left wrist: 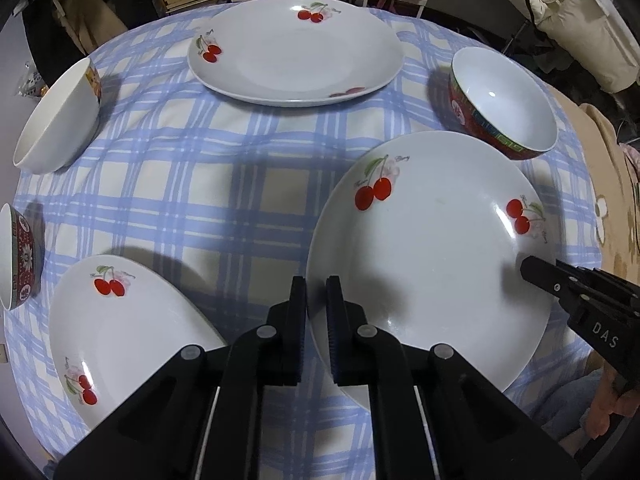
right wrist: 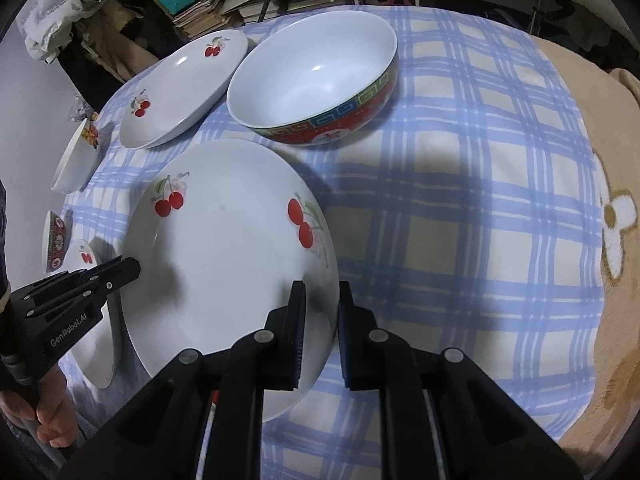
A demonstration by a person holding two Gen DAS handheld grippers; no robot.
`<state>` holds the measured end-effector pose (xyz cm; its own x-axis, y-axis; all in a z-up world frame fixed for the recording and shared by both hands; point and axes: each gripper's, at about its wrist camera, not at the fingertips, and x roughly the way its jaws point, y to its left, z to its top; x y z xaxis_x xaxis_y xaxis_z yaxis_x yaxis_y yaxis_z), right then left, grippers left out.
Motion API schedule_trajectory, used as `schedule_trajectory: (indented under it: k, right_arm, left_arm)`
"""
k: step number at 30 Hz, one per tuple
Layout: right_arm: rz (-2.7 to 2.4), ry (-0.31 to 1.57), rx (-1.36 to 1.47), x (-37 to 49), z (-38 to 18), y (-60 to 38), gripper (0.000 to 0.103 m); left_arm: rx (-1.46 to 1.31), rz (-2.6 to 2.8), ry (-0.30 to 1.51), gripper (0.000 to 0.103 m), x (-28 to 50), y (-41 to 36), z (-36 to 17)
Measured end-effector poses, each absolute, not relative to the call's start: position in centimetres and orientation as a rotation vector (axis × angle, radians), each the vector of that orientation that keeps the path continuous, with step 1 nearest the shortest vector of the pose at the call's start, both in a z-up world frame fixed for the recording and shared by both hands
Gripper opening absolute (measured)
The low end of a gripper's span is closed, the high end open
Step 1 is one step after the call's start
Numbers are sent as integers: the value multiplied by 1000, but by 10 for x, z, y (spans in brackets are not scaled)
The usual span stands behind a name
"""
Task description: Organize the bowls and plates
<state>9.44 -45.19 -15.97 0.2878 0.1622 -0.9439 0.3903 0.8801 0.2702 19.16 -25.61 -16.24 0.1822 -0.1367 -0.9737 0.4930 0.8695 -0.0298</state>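
While both tools straddle opposite rims of the nearest cherry plate point(left wrist: 432, 248), the left gripper point(left wrist: 317, 292) and right gripper point(right wrist: 322, 296) each stand slightly parted; contact with the rim is unclear. Glossy white plate, tilted. Bare checked cloth point(right wrist: 460, 208) lies open to its right. Beyond: red-banded bowl point(right wrist: 320, 80), far cherry plate point(left wrist: 296, 52). Left bowls are cropped.

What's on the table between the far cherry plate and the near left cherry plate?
Nothing but bare checked tablecloth. The left wrist view shows the far plate and the near left plate with only cloth between them.
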Motion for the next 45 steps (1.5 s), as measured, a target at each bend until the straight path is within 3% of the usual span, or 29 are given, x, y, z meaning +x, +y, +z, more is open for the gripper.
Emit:
schedule_trajectory:
  k: [25, 45]
  right_arm:
    - [-27, 1165, 487, 110, -102, -382, 16]
    - [112, 1120, 350, 138, -95, -270, 16]
  left_arm:
    - [339, -416, 1135, 9, 192, -175, -72]
    - [222, -276, 1227, 10, 186, -49, -102]
